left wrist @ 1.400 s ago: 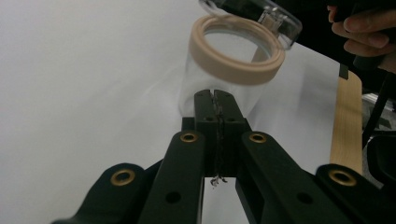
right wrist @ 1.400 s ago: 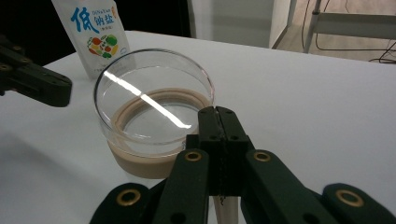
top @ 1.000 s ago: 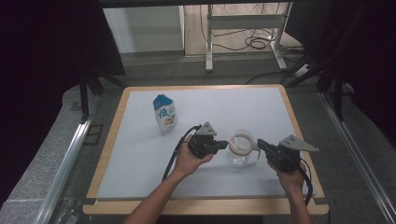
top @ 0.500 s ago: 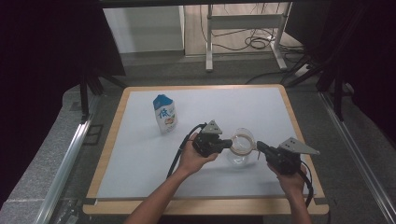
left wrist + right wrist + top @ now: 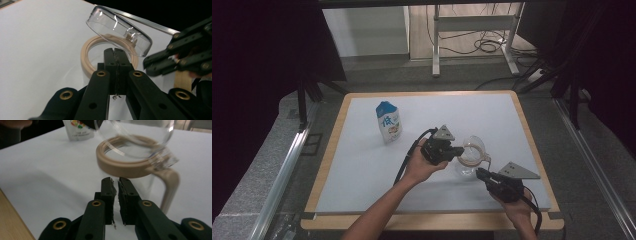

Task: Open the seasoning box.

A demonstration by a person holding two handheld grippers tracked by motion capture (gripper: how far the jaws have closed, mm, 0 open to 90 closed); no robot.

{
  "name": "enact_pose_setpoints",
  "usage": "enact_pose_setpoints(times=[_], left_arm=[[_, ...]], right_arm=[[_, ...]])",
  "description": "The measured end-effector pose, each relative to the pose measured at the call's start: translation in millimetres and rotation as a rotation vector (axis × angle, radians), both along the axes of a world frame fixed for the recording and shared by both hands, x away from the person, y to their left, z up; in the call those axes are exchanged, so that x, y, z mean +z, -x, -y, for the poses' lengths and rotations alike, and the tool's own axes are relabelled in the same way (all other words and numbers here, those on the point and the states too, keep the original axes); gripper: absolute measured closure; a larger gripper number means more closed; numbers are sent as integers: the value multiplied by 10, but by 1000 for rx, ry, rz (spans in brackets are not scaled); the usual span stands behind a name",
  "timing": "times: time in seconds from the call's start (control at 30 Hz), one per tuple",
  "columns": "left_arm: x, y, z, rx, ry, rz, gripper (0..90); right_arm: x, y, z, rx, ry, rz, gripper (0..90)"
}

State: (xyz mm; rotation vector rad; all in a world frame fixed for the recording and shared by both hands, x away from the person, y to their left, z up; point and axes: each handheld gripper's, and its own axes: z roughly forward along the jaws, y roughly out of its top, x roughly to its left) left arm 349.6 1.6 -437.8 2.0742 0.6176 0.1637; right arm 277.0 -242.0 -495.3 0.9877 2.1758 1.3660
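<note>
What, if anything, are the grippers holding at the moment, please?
Nothing, it seems: the left gripper and the right gripper both have shut, empty jaws beside the jug.

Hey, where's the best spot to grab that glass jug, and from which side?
Probably the jug's wooden handle, taken from the right gripper's side: it's a thin upright strip jutting off the wooden rim, narrow enough for the jaws, unlike the round, slippery glass body.

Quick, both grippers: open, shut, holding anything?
Left gripper: jaws shut, nothing visibly between them.
Right gripper: jaws nearly shut, narrow gap, holding nothing.
</note>
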Motion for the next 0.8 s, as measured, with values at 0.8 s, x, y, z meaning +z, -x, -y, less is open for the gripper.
enact_pose_setpoints(times=[0.8], left_arm=[[131,49,300,-55,6,15,900]], right_arm=[[-276,9,-241,56,57,-29,574]])
